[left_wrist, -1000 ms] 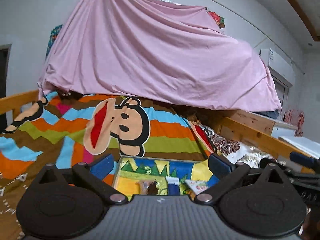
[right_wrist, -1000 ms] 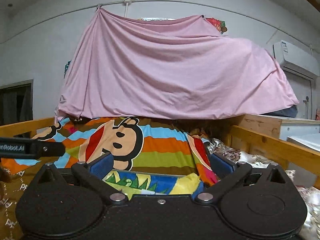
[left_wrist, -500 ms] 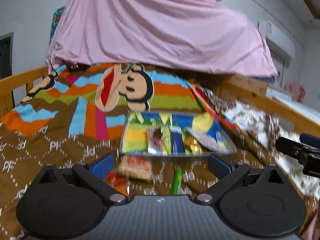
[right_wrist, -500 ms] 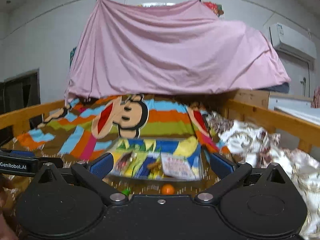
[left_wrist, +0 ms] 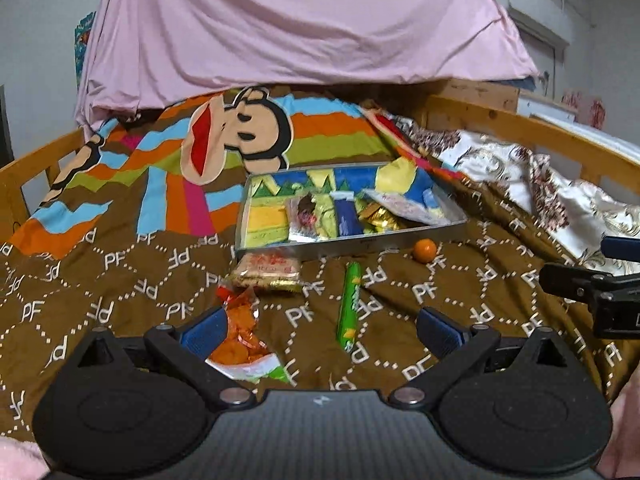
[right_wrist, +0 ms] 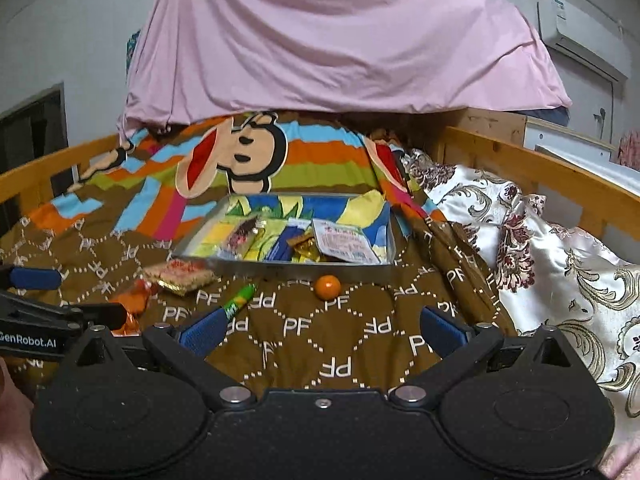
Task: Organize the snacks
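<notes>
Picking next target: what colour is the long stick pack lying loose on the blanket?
Green stick pack, with yellow markings; left wrist view shows it best.

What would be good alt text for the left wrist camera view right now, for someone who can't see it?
The open left gripper hovers over a brown quilt where an orange snack bag, a cracker packet, a green candy tube and a small orange ball lie loose. Beyond them sits a metal tray already holding several snacks.
</notes>
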Tool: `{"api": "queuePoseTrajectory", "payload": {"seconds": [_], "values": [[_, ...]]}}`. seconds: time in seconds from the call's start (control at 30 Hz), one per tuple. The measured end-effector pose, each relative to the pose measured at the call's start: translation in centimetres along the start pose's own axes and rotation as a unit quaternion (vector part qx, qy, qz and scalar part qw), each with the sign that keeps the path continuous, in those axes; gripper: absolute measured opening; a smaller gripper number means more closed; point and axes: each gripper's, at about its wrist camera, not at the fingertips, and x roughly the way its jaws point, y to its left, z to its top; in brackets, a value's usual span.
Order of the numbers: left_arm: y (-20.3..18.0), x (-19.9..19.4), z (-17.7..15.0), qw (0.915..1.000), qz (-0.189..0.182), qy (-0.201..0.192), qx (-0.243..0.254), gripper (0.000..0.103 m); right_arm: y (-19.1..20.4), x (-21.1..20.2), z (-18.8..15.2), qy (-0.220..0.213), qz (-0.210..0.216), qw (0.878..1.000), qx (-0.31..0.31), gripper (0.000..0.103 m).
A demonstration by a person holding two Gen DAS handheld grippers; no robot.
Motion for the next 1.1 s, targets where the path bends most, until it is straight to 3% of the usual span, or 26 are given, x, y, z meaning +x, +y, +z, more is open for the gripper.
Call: {"api": "queuePoseTrajectory", "payload": {"seconds": [0.2, 0.5, 0.9, 1.1], "values": [[0.4, 1.2, -0.1, 0.9994, 0.006, 0.035, -0.007, 0.103, 0.6, 1.7, -0.3, 0.047, -0.007, 0.999, -0.021, 0.102], [0.1, 2.2, -0.2, 0.9977, 0.005, 0.067, 0.0, 0.103, 0.8, 2.6, -0.6, 0.074, -0.007, 0.997, -0.023, 0.102], [0.8, 6.6, 0.6, 0.984, -0.08, 0.157, -0.024, 0.102, -1.4, 6.1, 0.0, 0.151, 0.032, 0.987, 0.034, 0.102], [0.6, 9.9, 1.6, 0.9823, -0.091, 0.164, -0.007, 0.103, -2.4, 9.8, 1.0, 0.171, 0.008, 0.985, -0.005, 0.102]]}}
